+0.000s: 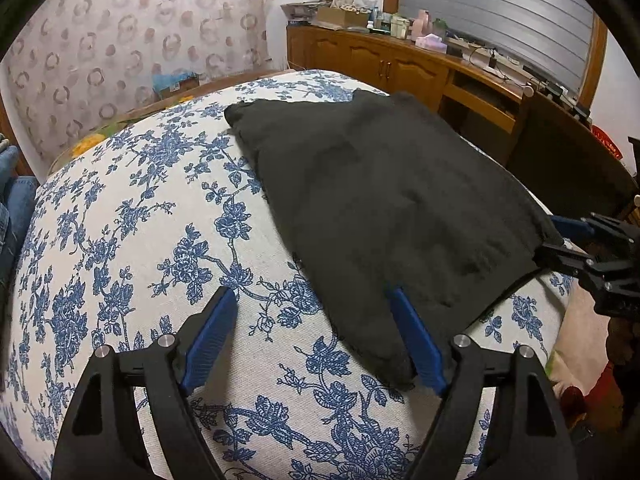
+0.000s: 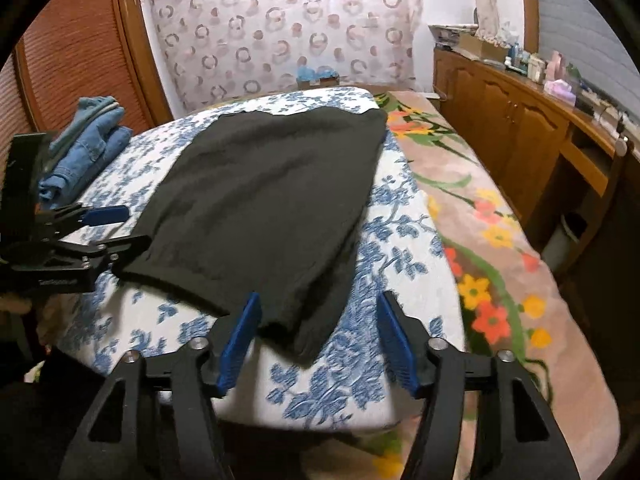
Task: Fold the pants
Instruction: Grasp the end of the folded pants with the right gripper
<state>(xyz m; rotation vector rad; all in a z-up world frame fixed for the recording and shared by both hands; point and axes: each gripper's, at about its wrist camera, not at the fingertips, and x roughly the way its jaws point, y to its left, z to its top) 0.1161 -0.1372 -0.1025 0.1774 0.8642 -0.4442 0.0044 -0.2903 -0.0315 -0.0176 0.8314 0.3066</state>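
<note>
The blue-flowered white bedspread [image 1: 132, 240] lies bare left of the folded black pants [image 2: 272, 196]. A stack of folded blue jeans [image 2: 86, 140] blocks its far left edge. The long wooden sideboard [image 2: 516, 128] walls the right.

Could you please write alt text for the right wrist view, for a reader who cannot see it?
Black pants lie flat, folded, on a blue-flowered white cloth over a bed. The right gripper is open around their near corner, and the left gripper is at their left corner. Folded jeans sit far left.
</note>
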